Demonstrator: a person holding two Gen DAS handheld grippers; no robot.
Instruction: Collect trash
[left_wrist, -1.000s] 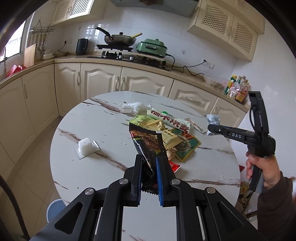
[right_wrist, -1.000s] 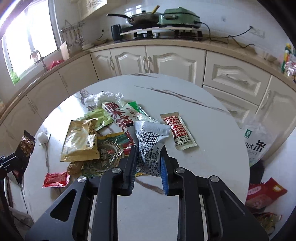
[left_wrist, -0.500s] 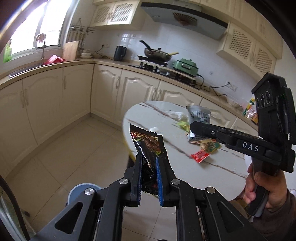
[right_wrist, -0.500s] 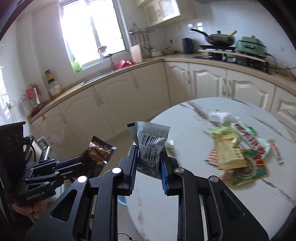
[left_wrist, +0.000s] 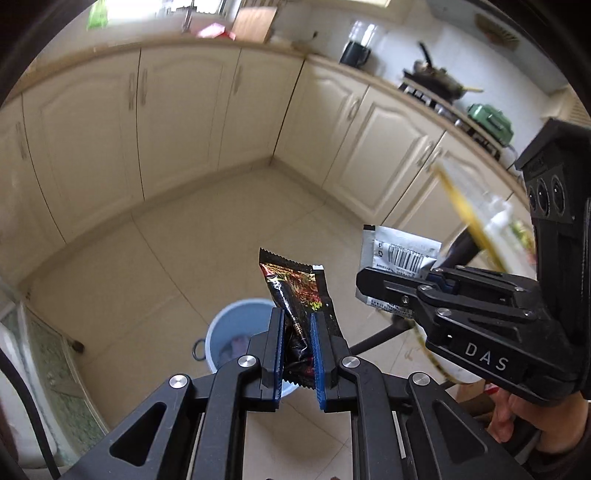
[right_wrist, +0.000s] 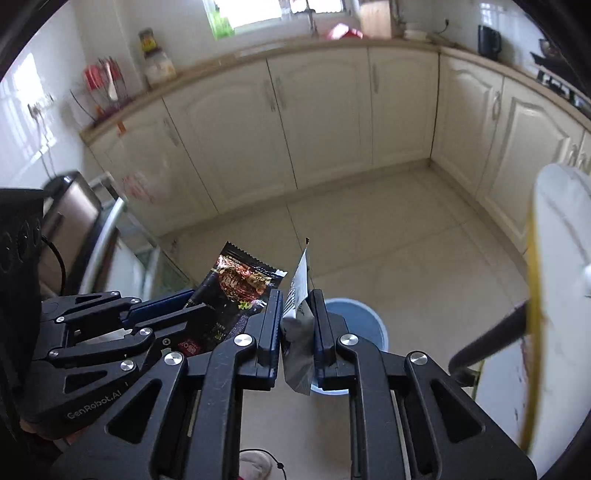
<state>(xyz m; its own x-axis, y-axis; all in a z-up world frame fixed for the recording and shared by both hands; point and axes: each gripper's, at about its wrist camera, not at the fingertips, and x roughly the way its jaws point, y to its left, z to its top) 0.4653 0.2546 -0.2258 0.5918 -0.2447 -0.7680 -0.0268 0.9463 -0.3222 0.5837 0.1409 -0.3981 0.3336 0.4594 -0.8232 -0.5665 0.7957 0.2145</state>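
My left gripper (left_wrist: 297, 325) is shut on a black and red snack wrapper (left_wrist: 295, 284), held upright above a light blue trash bin (left_wrist: 229, 332) on the floor. My right gripper (right_wrist: 297, 314) is shut on a silver barcode packet (right_wrist: 299, 291), seen edge-on, with the bin (right_wrist: 354, 317) just beyond its fingers. In the left wrist view the right gripper (left_wrist: 376, 280) sits to the right with the silver packet (left_wrist: 399, 251). In the right wrist view the left gripper (right_wrist: 162, 306) and its wrapper (right_wrist: 236, 284) sit to the left.
Cream kitchen cabinets (left_wrist: 184, 118) run along the walls around a beige tile floor (right_wrist: 369, 229). The round marble table's edge (right_wrist: 554, 258) is at the right, with its dark leg (right_wrist: 491, 339). A metal rack (right_wrist: 103, 236) stands at the left.
Both grippers have swung from the table down toward the floor, carrying their wrappers. The blue bin now lies right below and beyond both sets of fingers.
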